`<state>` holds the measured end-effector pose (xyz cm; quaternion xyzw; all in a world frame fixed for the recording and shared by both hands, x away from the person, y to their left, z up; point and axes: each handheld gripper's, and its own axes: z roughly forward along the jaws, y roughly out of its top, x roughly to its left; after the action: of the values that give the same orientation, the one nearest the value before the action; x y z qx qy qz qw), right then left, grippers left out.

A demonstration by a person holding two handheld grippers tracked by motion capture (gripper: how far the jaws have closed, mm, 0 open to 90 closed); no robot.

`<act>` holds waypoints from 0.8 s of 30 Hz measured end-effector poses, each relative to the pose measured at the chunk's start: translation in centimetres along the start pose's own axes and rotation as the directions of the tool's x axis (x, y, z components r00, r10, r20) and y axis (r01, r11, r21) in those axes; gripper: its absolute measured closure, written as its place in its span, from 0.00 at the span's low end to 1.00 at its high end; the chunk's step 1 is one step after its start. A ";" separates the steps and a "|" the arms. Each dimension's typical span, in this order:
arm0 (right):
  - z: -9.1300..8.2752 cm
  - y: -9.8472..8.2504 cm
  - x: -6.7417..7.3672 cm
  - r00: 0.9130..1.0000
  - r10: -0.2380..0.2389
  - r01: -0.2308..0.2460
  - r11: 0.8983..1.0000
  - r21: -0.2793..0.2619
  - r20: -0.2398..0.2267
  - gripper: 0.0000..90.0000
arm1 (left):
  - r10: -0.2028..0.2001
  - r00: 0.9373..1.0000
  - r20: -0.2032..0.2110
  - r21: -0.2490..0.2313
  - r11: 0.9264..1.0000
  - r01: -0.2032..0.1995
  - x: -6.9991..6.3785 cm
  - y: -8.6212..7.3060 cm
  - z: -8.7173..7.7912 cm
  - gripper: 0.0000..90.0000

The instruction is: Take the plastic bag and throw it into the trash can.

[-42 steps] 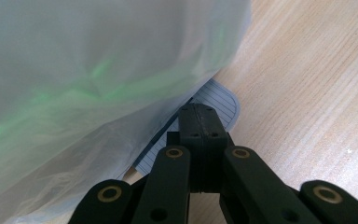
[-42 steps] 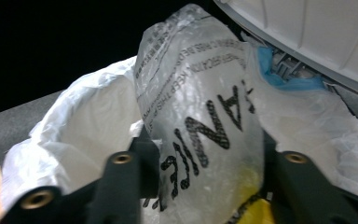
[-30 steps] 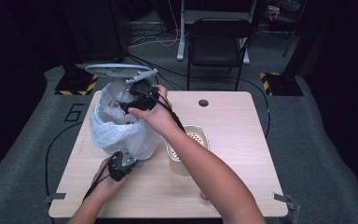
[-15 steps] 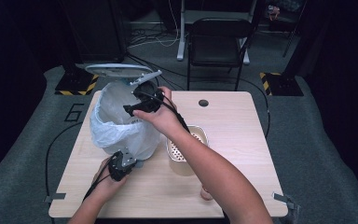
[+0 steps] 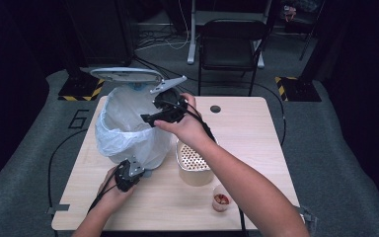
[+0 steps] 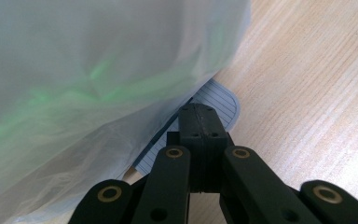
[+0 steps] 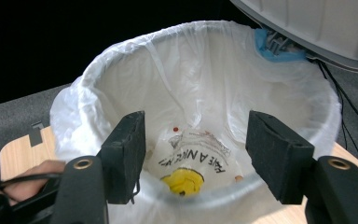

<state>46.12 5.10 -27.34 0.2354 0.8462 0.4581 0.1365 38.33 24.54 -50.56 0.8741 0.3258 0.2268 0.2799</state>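
While the left tongs (image 6: 199, 122) press together on one bin's pedal (image 6: 213, 105), the right tongs (image 7: 196, 156), closing, hang empty above one bag-lined bin (image 5: 128, 128).

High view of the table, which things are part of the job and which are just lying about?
In use:
bin with white liner
pedal under the shut left gripper
right gripper, jaws apart and empty over the bin

Lying about:
perforated metal container
small cup
chair

Gripper (image 7: 196, 154) apart, empty, over bin (image 7: 121, 70)
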 end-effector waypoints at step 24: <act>-5.4 -6.2 -3.6 0.998 0.024 -0.023 1.000 -0.005 0.057 0.50 | 0.027 1.000 -0.014 -0.008 1.000 -0.027 0.1 0.0 0.0 1.00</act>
<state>45.07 -3.59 -29.55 0.2580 0.8381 0.4546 0.1559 38.44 24.60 -50.53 0.8757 0.3149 0.2381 0.2780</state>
